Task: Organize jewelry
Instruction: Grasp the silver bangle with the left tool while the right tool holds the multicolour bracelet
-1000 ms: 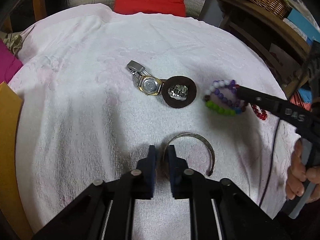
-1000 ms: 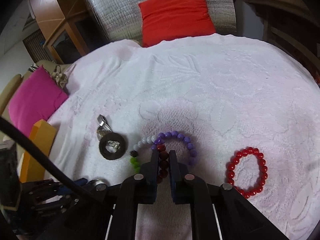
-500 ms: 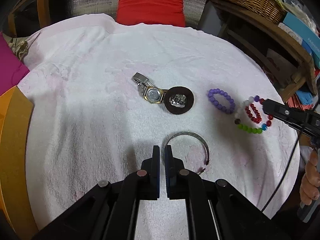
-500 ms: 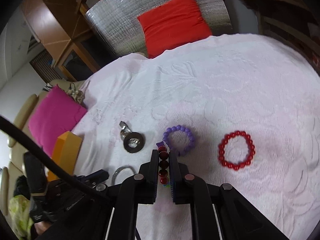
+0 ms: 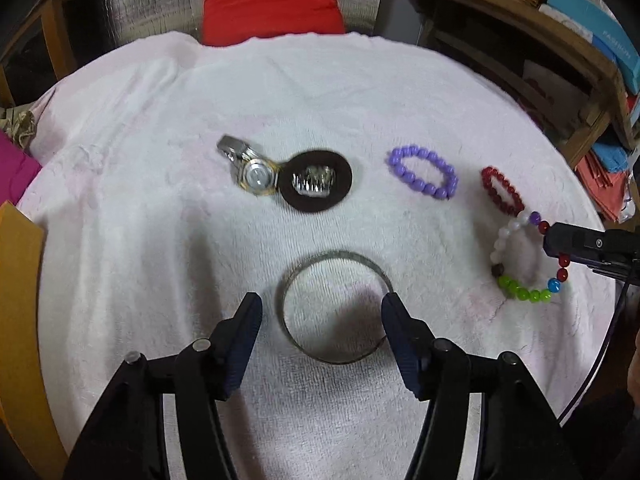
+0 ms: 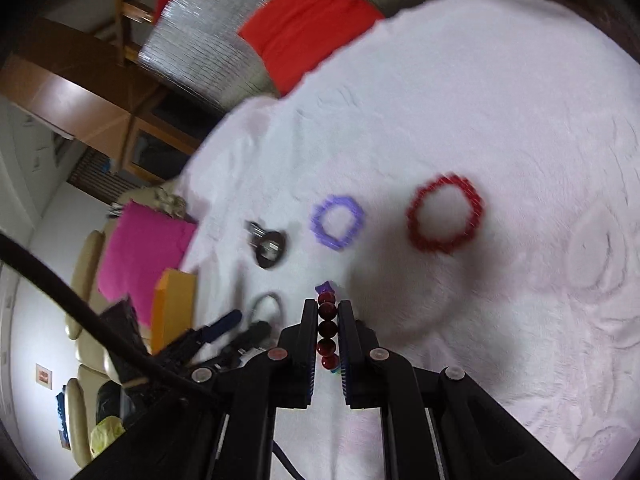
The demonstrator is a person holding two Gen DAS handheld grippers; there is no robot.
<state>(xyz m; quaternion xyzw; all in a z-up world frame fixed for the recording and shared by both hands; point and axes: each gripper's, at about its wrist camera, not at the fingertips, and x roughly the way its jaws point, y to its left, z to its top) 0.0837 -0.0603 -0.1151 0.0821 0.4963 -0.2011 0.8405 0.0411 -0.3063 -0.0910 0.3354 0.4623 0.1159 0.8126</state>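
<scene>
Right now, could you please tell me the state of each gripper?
Left gripper: jaws opening, straddling the metal bangle, not gripping it.
Right gripper: shut on the multicoloured bead bracelet.

Colours on the white cloth

The cloth [image 5: 160, 240] is white terry with a faint pink tint and a raised leaf pattern. On it lie a silver bangle [image 5: 334, 306], a silver-and-gold watch [image 5: 256, 174], a dark brown disc [image 5: 316, 186], a purple bracelet [image 5: 424, 176] and a red bracelet [image 5: 502, 196]. The mixed bracelet [image 5: 520, 264] runs white, purple, dark red, blue and lime green, with one dark bead. The left gripper [image 5: 322, 312] is black with blue pads [image 5: 244, 340]; the right gripper [image 6: 328, 312] is black too. Behind are a red cushion [image 5: 272, 0], a magenta cushion [image 6: 140, 248], a silvery quilted back [image 6: 208, 48] and an orange box [image 5: 16, 320].
</scene>
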